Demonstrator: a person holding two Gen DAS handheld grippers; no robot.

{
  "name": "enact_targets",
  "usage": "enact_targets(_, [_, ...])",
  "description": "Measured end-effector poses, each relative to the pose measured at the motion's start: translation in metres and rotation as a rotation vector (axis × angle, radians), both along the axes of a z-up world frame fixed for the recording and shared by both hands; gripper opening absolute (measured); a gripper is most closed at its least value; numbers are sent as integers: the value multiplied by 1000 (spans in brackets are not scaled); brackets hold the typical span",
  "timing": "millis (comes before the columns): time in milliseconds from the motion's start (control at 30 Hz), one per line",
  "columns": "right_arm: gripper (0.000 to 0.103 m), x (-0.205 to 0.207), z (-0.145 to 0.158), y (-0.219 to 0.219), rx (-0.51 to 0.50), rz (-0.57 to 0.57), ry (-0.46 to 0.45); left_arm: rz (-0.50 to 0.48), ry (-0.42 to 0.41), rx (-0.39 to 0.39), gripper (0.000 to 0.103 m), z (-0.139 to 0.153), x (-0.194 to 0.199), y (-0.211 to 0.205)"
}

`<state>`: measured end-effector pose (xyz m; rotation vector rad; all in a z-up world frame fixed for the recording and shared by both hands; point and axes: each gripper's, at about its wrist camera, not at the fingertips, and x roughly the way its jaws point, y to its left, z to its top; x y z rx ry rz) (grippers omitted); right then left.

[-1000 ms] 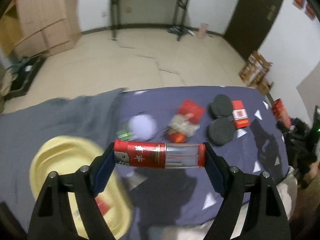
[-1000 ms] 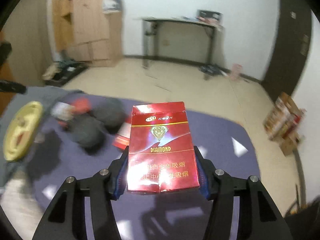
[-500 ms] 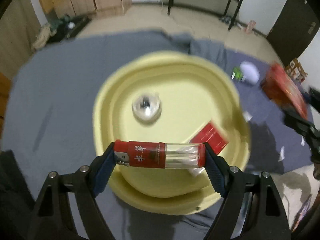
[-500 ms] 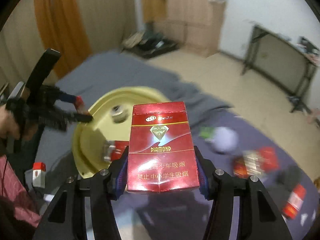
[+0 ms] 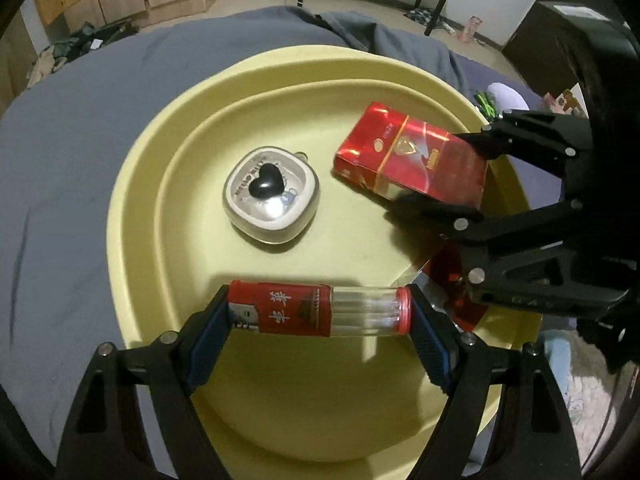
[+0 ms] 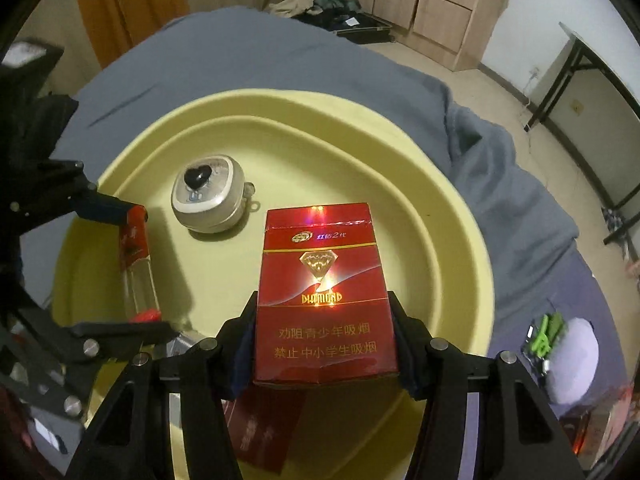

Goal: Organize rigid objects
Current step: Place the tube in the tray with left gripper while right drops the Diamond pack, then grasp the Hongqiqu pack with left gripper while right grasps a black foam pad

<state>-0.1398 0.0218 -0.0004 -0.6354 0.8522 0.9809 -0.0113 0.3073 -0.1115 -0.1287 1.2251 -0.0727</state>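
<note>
My left gripper [image 5: 320, 316] is shut on a red and clear tube [image 5: 320, 311], held crosswise over the yellow basin [image 5: 132, 184]. The tube also shows in the right wrist view [image 6: 136, 264]. My right gripper [image 6: 324, 344] is shut on a red cigarette pack [image 6: 324, 304] over the same basin [image 6: 460, 240]; the pack shows in the left wrist view [image 5: 412, 160]. A white case with a black heart [image 5: 271, 194] lies in the basin, also in the right wrist view [image 6: 208, 192]. Another red pack [image 6: 260, 432] lies in the basin under my right gripper.
The basin sits on a grey blanket [image 5: 60, 140] over the bed. A pale round object and a green item [image 6: 560, 352] lie on the bed to the right of the basin. Wooden cabinets [image 6: 432, 8] and a black-legged table [image 6: 580, 64] stand further back.
Both grippers swung from the scattered items on the bed to above the yellow basin, keeping the tube and the pack. The right gripper has come close beside the left.
</note>
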Motion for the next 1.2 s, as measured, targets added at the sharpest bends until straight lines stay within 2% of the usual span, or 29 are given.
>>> enact_targets(133, [61, -1, 7, -7, 48, -43, 31, 28, 4, -40, 88, -4, 2, 6])
enact_targets(167, [67, -2, 12, -11, 69, -48, 36, 39, 6, -49, 88, -5, 0, 8])
enact_targets(233, [93, -5, 32, -30, 144, -73, 43, 49, 6, -56, 95, -1, -3, 7])
enact_targets(300, [102, -9, 56, -57, 234, -120, 45, 66, -12, -44, 103, 12, -7, 4])
enact_targets(367, [103, -10, 79, -91, 306, -166, 21, 56, -53, -38, 103, 32, -12, -3])
enact_targets(433, [103, -6, 98, -135, 345, -222, -28, 41, -60, -32, 103, 49, -7, -17])
enact_targets(567, [103, 22, 110, -244, 315, -390, -93, -12, -111, -19, 103, 84, 12, -61])
enact_targets(667, [103, 46, 98, -343, 254, -580, -117, -20, -126, -13, 103, 98, 32, -98])
enact_targets(767, [103, 61, 75, -405, 198, -713, -95, 18, -134, -1, 103, 101, 55, -130])
enact_targets(833, [103, 68, 57, -438, 199, -781, -62, 30, -131, 8, 103, 93, 77, -148])
enact_targets(900, [103, 71, 49, -448, 257, -790, -23, 45, -109, 35, 103, 85, 95, -162])
enact_targets(933, [103, 69, 45, -447, 282, -767, -10, 27, -104, 20, 103, 82, 105, -174])
enact_targets(1033, [103, 58, 41, -428, 324, -648, 8, -105, -116, -47, 103, 83, 119, -218])
enact_targets(1100, [103, 60, 31, -415, 300, -597, -9, -200, -117, -35, 103, 81, 129, -250])
enact_targets(1200, [103, 76, 15, -411, 228, -611, -25, -252, -87, 13, 103, 71, 146, -286])
